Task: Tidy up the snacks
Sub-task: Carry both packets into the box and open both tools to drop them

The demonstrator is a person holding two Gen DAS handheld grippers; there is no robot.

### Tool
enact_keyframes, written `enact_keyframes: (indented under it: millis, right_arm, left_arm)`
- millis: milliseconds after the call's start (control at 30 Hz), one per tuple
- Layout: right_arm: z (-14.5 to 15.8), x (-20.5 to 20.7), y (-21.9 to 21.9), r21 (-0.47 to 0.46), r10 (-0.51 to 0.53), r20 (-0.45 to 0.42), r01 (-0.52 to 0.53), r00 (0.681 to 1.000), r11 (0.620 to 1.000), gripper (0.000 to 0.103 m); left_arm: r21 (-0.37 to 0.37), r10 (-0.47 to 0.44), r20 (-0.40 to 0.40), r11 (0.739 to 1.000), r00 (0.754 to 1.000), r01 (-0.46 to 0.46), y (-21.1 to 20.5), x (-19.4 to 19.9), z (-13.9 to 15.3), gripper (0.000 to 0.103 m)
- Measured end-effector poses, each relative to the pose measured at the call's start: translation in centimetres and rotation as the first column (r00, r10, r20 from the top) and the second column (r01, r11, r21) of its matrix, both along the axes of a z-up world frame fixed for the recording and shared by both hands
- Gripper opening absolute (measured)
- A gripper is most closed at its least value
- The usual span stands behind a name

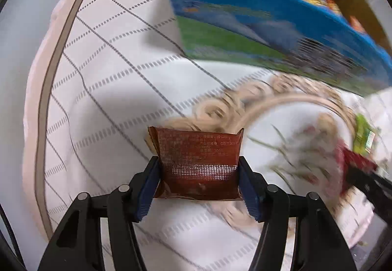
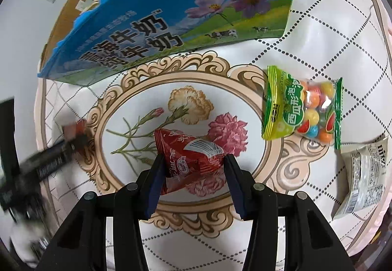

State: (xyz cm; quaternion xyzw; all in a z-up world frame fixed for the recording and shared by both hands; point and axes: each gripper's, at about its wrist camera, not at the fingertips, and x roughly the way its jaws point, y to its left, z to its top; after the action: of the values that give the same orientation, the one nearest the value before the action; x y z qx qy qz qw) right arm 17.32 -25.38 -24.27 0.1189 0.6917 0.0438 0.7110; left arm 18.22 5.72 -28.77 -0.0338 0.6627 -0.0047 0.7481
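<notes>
Left gripper (image 1: 198, 173): jaws partly closed, pads pressing both side edges of a brown snack packet (image 1: 199, 160) above the quilted cloth (image 1: 103, 79). Right gripper (image 2: 193, 170): jaws narrowed onto a red snack packet (image 2: 189, 160) over the flower print. To the right lie a green candy bag (image 2: 302, 109) and a grey packet (image 2: 365, 175). Beyond stands the blue milk carton box (image 2: 176, 18), holding snacks.

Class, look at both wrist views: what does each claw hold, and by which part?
Left claw: brown snack packet, pinched across its two side edges. Right claw: red snack packet, gripped across its middle.
</notes>
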Motion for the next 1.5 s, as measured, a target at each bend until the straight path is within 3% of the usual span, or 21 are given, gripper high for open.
enact_keyframes:
  millis: [133, 233, 433, 567, 867, 1133, 1233, 1333, 1367, 1400, 1500]
  right_arm:
    - [2.1, -0.4, -0.1, 0.039, -0.001, 0.036, 0.000, 0.999, 0.999, 0.051]
    - [4.7, 0.0, -0.5, 0.084, -0.008, 0.072, 0.002, 0.997, 0.997, 0.051]
    - [10.8, 4.3, -1.6, 0.164, -0.033, 0.160, 0.006, 0.987, 0.986, 0.051]
    - [13.4, 10.0, -2.5, 0.123, -0.027, 0.206, 0.002, 0.978, 0.992, 0.051]
    - [11.6, 22.8, -3.4, -0.014, -0.016, 0.152, 0.018, 0.988, 1.000, 0.051]
    - [8.4, 28.8, -3.7, -0.088, -0.029, 0.106, 0.038, 0.994, 0.995, 0.051]
    - [7.4, 30.2, -4.1, -0.087, -0.054, 0.092, 0.063, 0.994, 0.994, 0.051]
    - [6.6, 31.1, -4.4, -0.102, -0.072, 0.085, 0.081, 0.994, 0.991, 0.064]
    - [6.6, 31.3, -4.5, -0.109, -0.075, 0.088, 0.085, 0.993, 0.990, 0.078]
    - [6.5, 31.4, -4.5, -0.105, -0.078, 0.092, 0.087, 0.993, 0.991, 0.084]
    - [6.3, 31.6, -4.4, -0.116, -0.072, 0.089, 0.082, 0.993, 0.990, 0.085]
  left_arm:
    - [-0.074, -0.018, 0.046, 0.997, 0.999, 0.022, -1.9, -2.0, 3.3, 0.059]
    - [-0.118, -0.040, 0.110, 0.992, 0.993, 0.053, -2.9, -1.3, 7.4, 0.059]
    - [-0.183, -0.081, 0.217, 0.976, 0.973, 0.122, -5.1, 6.4, 14.1, 0.059]
    - [-0.180, -0.098, 0.229, 0.973, 0.968, 0.141, -6.1, 13.5, 16.8, 0.060]
    - [-0.160, -0.128, 0.099, 0.977, 0.987, 0.143, -8.4, 26.9, 12.4, 0.060]
    - [-0.151, -0.148, 0.022, 0.977, 0.989, 0.150, -9.8, 32.0, 8.2, 0.062]
    - [-0.135, -0.132, 0.003, 0.982, 0.991, 0.131, -9.6, 32.8, 6.9, 0.072]
    - [-0.163, -0.128, -0.055, 0.980, 0.990, 0.117, -9.4, 33.3, 5.4, 0.084]
    - [-0.138, -0.133, -0.055, 0.983, 0.990, 0.124, -9.4, 33.3, 5.2, 0.087]
    - [-0.133, -0.140, -0.049, 0.982, 0.989, 0.132, -9.5, 33.3, 5.1, 0.087]
    - [-0.139, -0.139, -0.053, 0.982, 0.989, 0.131, -9.3, 33.3, 4.9, 0.089]
